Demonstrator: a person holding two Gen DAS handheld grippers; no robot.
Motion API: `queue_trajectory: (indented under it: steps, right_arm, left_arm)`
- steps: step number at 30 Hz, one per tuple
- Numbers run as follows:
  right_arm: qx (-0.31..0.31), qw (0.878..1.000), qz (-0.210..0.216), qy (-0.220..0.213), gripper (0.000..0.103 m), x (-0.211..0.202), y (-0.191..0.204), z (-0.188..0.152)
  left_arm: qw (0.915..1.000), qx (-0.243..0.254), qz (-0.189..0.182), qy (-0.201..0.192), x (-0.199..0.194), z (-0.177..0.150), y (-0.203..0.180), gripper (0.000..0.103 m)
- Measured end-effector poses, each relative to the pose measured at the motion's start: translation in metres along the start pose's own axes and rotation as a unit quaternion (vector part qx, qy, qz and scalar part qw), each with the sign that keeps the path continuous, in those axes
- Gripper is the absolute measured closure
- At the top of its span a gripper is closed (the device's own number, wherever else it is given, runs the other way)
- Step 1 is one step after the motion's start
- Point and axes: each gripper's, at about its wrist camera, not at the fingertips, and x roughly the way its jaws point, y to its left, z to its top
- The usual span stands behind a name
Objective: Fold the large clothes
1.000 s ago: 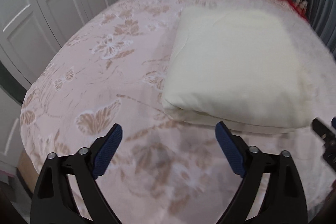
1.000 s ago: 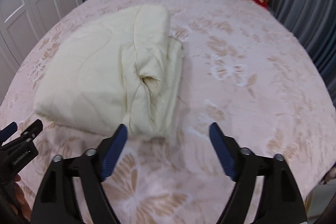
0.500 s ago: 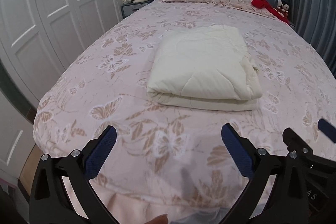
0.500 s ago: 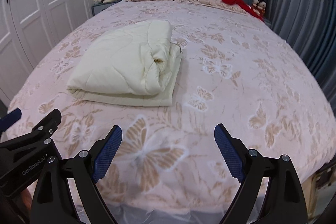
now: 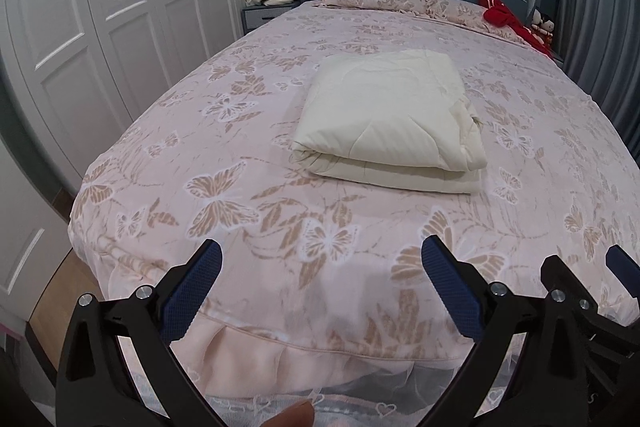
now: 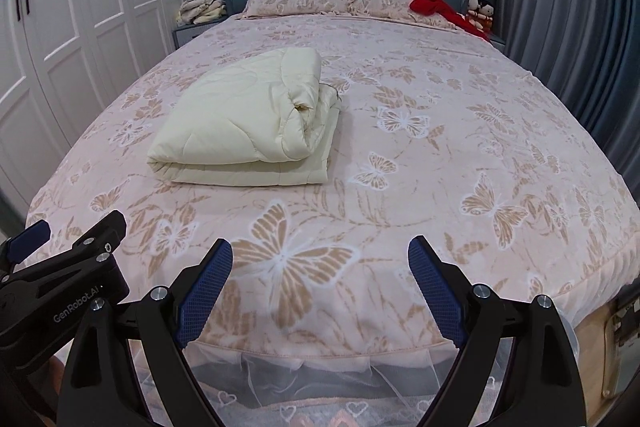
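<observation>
Right wrist view: folded cream quilt [image 6: 244,131] on bed [image 6: 480,147], well ahead and left of wide-open, empty right gripper [image 6: 320,287], long axis running toward headboard; left gripper [image 5: 320,291], equally wide and empty, apparently more squarely behind it.

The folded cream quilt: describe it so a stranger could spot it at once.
Start at the large bed with its pink butterfly cover. Near its middle lies the folded cream quilt. It is the only plain, unpatterned bundle there, unlike the red garment by the pillows.
</observation>
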Motion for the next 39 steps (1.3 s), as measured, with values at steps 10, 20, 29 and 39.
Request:
queue_trajectory:
  steps: [10,20,29,39]
  right_arm:
    - [0.001,1.000,-0.010,-0.009,0.016,-0.0058,0.0000,-0.0060]
    - [-0.001,1.000,-0.010,-0.009,0.016,-0.0053,-0.0016,-0.0061]
    - [0.007,1.000,-0.014,-0.013,0.016,-0.0086,-0.0022,-0.0050]
    - [0.010,1.000,-0.016,-0.015,0.016,-0.0102,-0.0025,-0.0057]
  left_arm:
    - [0.9998,0.012,0.011,-0.013,-0.0065,-0.0044,-0.0030,0.006]
    - [0.9996,0.018,0.016,-0.018,-0.0076,-0.0035,-0.0026,0.006]
    - [0.9995,0.018,0.017,-0.020,-0.0089,-0.0027,-0.0028,0.006]
    - [0.9995,0.018,0.018,-0.020,-0.0097,-0.0027,-0.0030,0.007]
